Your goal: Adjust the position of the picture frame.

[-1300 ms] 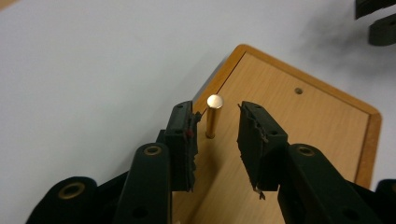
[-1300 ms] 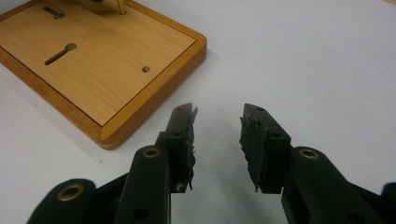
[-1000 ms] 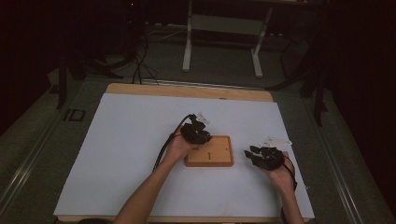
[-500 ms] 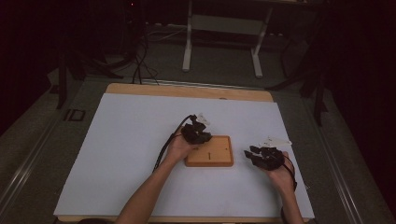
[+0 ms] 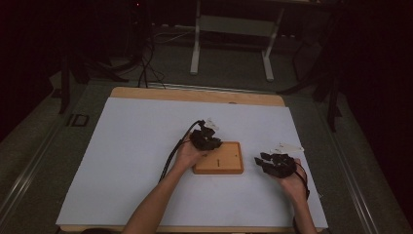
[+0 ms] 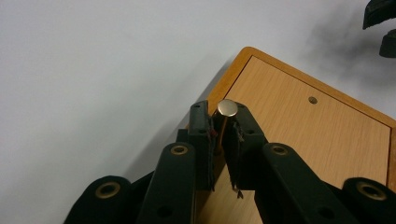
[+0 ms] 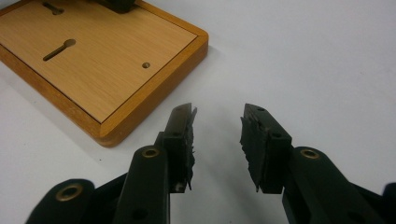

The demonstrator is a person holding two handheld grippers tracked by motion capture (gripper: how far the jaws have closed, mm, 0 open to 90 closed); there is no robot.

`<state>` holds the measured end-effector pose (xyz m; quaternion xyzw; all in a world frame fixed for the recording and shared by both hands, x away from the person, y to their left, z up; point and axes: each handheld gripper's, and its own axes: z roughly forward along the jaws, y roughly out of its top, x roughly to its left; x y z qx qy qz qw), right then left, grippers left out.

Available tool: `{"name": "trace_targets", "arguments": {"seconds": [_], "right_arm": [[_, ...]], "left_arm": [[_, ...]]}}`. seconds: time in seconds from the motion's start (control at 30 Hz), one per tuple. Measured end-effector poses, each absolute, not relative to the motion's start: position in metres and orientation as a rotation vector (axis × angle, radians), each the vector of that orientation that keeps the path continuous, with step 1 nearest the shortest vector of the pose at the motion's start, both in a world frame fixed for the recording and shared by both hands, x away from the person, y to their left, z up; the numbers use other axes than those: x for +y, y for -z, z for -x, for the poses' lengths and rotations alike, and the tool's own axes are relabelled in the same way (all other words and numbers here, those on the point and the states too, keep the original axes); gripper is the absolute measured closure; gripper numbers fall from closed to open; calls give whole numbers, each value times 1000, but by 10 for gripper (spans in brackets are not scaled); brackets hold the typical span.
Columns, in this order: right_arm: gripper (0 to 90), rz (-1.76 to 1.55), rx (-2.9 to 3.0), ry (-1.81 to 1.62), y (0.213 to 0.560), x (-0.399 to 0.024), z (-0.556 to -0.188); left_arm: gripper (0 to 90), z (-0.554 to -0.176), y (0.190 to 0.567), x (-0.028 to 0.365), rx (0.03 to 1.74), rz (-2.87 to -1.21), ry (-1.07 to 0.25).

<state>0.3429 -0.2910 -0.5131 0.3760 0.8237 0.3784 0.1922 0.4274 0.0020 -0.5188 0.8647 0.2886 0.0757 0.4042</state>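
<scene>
A flat wooden board (image 5: 224, 162) lies on the white table sheet (image 5: 131, 161), right of centre. My left gripper (image 5: 207, 141) hovers over the board's far left corner. In the left gripper view it (image 6: 219, 116) is shut on a thin metal pin with a round brass-coloured head (image 6: 227, 108), held above the board's corner (image 6: 303, 135). My right gripper (image 5: 263, 161) rests just right of the board. The right gripper view shows it (image 7: 217, 119) open with nothing between its fingers, over bare sheet beside the board's near corner (image 7: 93, 65).
The board's top has a keyhole-shaped slot (image 7: 58, 49) and a small round hole (image 7: 146, 65). A black cable (image 5: 178, 146) trails from the left gripper along the forearm. Table edges and dark floor with stand legs (image 5: 195, 53) lie beyond.
</scene>
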Motion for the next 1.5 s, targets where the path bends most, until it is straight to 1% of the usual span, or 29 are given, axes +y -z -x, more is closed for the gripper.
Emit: {"name": "trace_targets", "arguments": {"seconds": [0.17,0.27,0.43,0.57,0.73,1.5], "right_arm": [[629,-1054,2316,-1060,514,-290,-343],[629,-1054,2317,-1058,514,-290,-343],[629,-1055,2318,-1058,514,-291,-343],[629,-1058,2317,-1058,514,-291,-343],[629,-1060,2318,-1058,514,-291,-343],[628,-1063,2317,-1063,514,-292,-343]], "left_arm": [[817,-428,520,3,734,-2170,-177],[825,-426,521,3,722,-2164,-195],[829,-428,524,7,730,-2124,-147],[834,-428,524,8,723,-2126,-148],[835,-430,525,10,730,-2109,-116],[840,-423,520,13,673,-2167,-72]]}}
